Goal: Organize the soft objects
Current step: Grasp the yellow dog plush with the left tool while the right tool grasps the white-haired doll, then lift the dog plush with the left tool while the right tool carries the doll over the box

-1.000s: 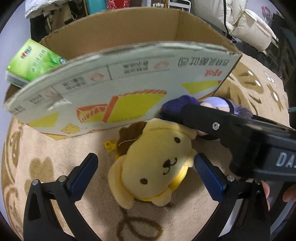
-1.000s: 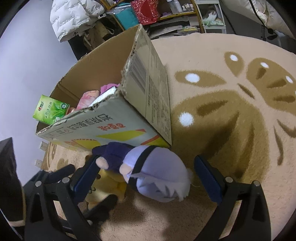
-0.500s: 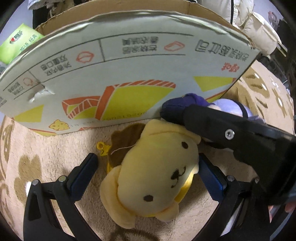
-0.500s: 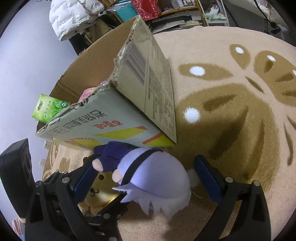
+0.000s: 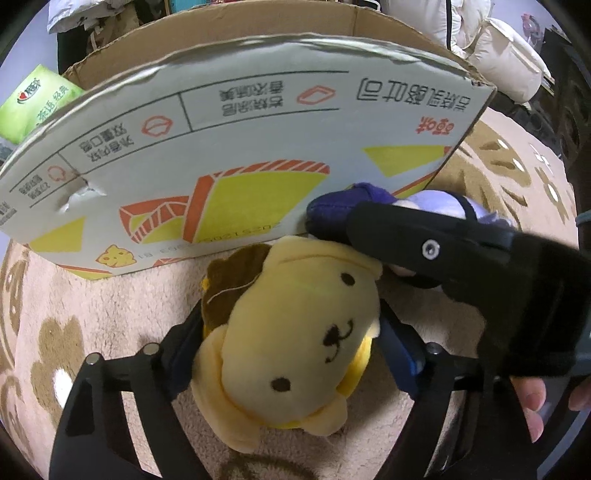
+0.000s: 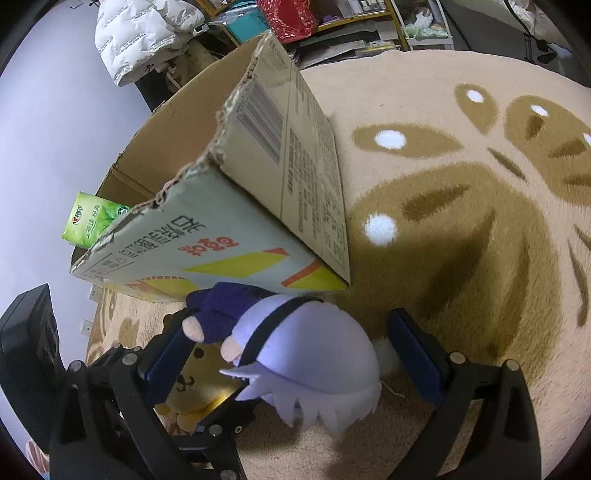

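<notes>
Grasp step in hand, judged from the layout: 2 plush toys are bracketed at once, both on the rug just in front of the cardboard box. The yellow dog plush is pinched by the left hand-held gripper, blue pads pressed into both flanks. The right hand-held gripper is spread around the lilac-haired doll; a gap is visible at the right pad, so it is read as open and not yet clamped. The doll's dark sleeve touches the box wall. Next move likely needed: right jaws closed on the doll's head, then both lifted clear of the box's torn front rim and dropped inside, with the grippers kept from fouling each other since they overlap. Floor is covered by a beige rug with brown pattern. A green tissue pack is seen at the box's far left. Behind: a white puffer jacket and cluttered shelves.
</notes>
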`<act>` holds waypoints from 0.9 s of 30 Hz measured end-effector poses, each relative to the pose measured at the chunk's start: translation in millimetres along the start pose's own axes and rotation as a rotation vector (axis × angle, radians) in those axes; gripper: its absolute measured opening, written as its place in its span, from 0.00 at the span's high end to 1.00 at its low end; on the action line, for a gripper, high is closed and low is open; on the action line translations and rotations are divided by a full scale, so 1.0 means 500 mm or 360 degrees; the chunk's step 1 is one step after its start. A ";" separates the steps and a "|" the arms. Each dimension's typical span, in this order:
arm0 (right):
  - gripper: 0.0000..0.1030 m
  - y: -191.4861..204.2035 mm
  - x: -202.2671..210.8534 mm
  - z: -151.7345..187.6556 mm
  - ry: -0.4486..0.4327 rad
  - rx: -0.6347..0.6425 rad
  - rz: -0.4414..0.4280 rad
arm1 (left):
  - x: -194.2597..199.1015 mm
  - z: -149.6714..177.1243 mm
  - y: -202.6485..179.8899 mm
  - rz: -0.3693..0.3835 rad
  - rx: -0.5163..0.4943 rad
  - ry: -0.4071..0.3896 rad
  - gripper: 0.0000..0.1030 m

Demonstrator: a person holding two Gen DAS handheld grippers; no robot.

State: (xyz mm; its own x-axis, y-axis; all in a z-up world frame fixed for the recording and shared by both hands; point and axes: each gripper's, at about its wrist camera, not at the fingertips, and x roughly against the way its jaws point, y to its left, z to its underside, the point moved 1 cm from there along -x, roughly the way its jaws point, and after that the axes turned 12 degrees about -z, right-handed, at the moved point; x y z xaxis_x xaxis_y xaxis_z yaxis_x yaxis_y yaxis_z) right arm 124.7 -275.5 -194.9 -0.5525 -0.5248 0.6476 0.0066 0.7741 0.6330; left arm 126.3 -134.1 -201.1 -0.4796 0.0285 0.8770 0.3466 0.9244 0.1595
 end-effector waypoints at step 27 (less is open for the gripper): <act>0.30 0.021 0.016 0.020 0.0013 0.0053 -0.0008 | 0.012 -0.004 0.097 -0.0157 0.0296 0.0029 0.26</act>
State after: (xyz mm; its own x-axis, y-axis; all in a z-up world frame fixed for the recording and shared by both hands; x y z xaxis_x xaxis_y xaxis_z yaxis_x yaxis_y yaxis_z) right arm 112.1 -268.0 -187.3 -0.5456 -0.5315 0.6479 -0.0241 0.7828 0.6218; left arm 141.7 -89.6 -187.2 -0.4886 -0.0710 0.8696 0.1432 0.9766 0.1602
